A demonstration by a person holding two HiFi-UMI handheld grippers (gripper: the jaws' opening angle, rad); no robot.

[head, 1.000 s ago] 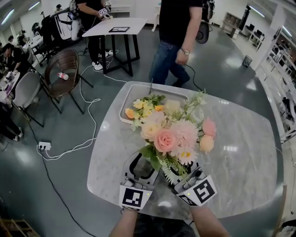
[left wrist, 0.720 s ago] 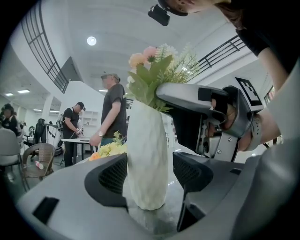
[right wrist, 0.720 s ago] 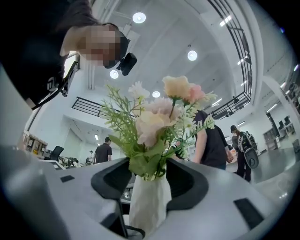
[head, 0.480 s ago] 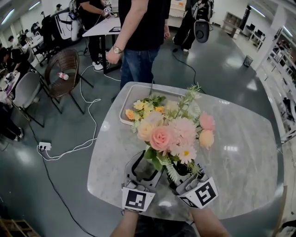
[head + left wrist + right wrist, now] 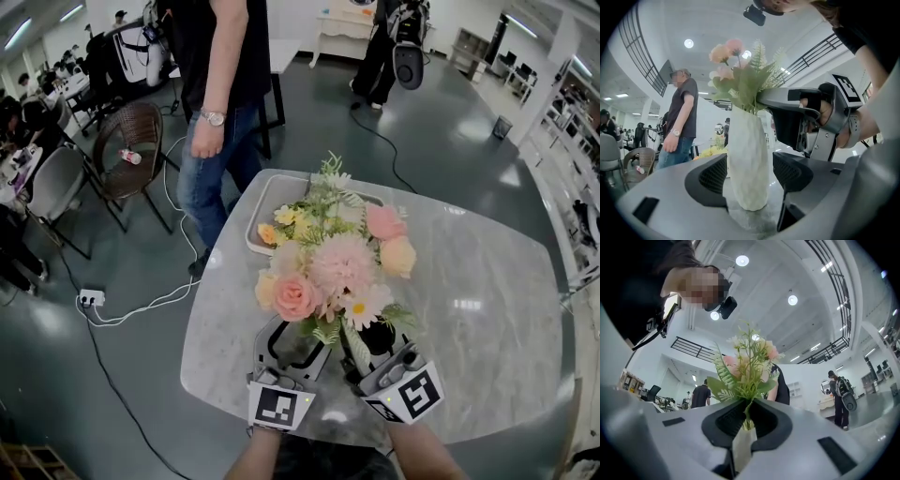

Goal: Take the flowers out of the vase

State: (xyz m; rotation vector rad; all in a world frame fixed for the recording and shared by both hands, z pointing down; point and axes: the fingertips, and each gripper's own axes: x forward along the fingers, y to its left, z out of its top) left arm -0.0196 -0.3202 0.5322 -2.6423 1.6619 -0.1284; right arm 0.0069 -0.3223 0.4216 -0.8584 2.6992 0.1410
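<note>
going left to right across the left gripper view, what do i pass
wicker chair → standing person → white vase → right gripper, whose jaws have just been closing on the flowers

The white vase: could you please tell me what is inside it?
Pink and peach flowers with green sprigs stand in it; the white textured vase hides their lower stems.

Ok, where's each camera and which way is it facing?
Head view: on the head, steeply down at the table; left gripper, right gripper, forearms show.
Left gripper view: on it, level; open jaws flank the vase, right gripper beside.
Right gripper view: on it, tilted upward; jaws, just closing, pinch the flowers.
All three share the flowers.
</note>
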